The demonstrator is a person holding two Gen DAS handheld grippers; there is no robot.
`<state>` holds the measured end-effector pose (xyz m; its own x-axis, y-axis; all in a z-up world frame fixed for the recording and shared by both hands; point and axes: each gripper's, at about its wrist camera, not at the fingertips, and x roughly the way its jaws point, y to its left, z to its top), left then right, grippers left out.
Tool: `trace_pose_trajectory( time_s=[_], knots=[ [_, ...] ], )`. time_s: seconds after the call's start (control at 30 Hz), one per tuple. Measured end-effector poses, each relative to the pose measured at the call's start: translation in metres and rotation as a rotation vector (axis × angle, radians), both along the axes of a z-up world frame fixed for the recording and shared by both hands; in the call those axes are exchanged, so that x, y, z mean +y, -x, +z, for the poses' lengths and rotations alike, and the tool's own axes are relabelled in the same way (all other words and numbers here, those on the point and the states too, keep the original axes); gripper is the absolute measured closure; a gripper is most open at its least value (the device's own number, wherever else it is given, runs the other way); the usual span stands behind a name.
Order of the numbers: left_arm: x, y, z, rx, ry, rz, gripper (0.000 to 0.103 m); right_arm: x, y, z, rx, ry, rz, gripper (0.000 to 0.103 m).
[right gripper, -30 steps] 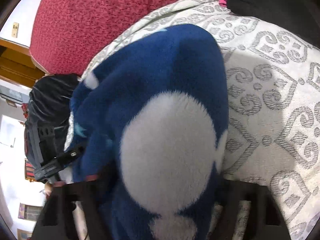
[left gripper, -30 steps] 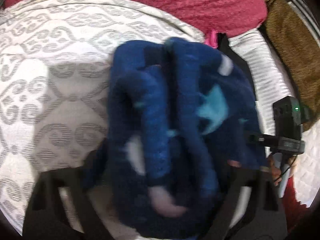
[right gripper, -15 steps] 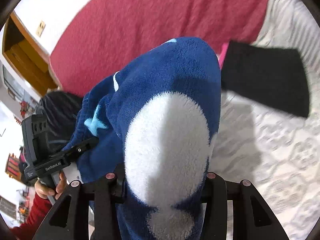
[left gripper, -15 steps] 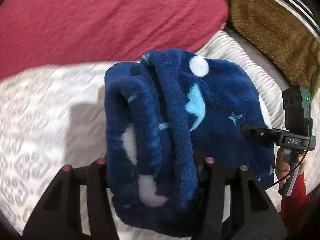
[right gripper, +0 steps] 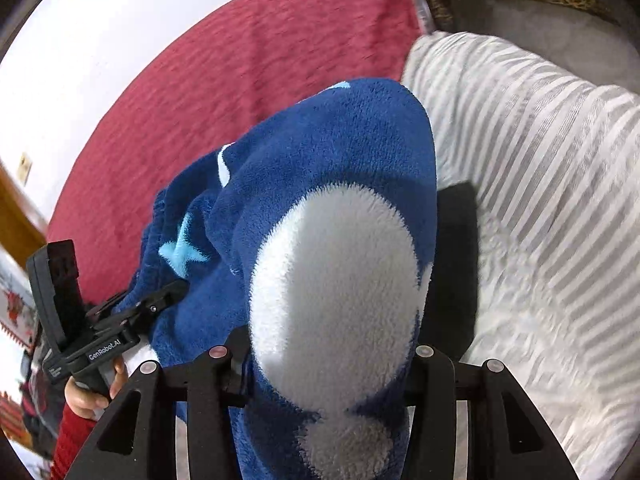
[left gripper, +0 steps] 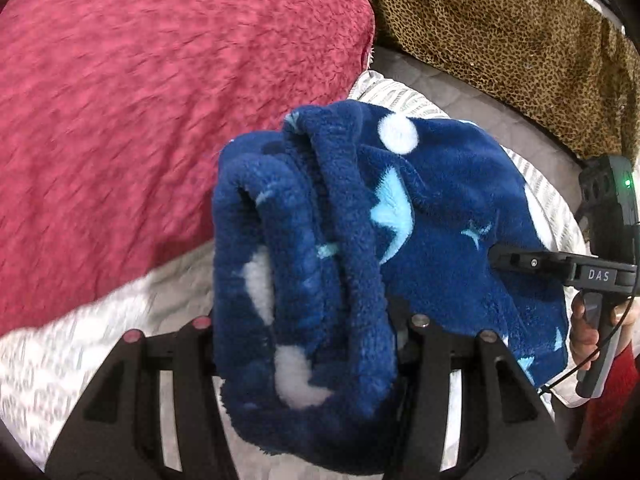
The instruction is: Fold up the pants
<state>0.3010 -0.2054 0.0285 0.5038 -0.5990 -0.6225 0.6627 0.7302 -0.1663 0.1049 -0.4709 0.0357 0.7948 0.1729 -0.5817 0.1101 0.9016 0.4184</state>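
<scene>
Fleece is being squeezed between both sets of tongs at the bottom of each view. In the left wrist view the left gripper (left gripper: 308, 364) is being kept closed on a thick, several-layered bundle of the pants (left gripper: 360, 248), which are filling the lower centre of the frame and are being held up off the bed. In the right wrist view the right gripper (right gripper: 320, 376) is likewise being kept clamped on the same pants (right gripper: 312, 216), a large white spot of the pattern bulging between its jaws.

Judging by the plush pile and rounded folds, the pants are likely being felt as light, soft and bulky, springy rather than stiff, and not fragile. Layers are likely to be slipping against each other, so the whole stack should be taken at the folded edge, deep between the jaws, not by a single layer.

Further off, the white patterned bedspread (left gripper: 120, 320) is being seen at lower left of the left view, the striped pillow (right gripper: 540, 184) at right of the right view. Beyond, the red blanket (left gripper: 160, 100) is filling the upper left, and a leopard-print cover (left gripper: 500, 40) the upper right.
</scene>
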Motion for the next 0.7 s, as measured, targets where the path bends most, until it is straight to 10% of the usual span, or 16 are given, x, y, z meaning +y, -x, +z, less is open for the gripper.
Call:
trace_pose_trajectory(
  time_s=[0.27,0.4,0.47,0.7],
  knots=[
    [-0.056,-0.061,-0.036,-0.016,-0.066,0.047,0.042,-0.059,-0.067,-0.027,0.026,0.005,-0.056,0.051],
    [-0.086,-0.086,-0.099,-0.025,-0.281,0.105,0.032,-0.085,-0.104,-0.080,0.161,0.033,-0.153,0.044],
    [-0.084,-0.087,-0.116,-0.017,-0.255,0.124,0.016,-0.092,-0.114,-0.109,0.233,0.050,-0.191,0.034],
    [-0.072,-0.058,-0.103,-0.095,-0.256,0.134,0.016,-0.090,-0.085,-0.099,0.164,0.084,-0.214,0.030]
  ],
)
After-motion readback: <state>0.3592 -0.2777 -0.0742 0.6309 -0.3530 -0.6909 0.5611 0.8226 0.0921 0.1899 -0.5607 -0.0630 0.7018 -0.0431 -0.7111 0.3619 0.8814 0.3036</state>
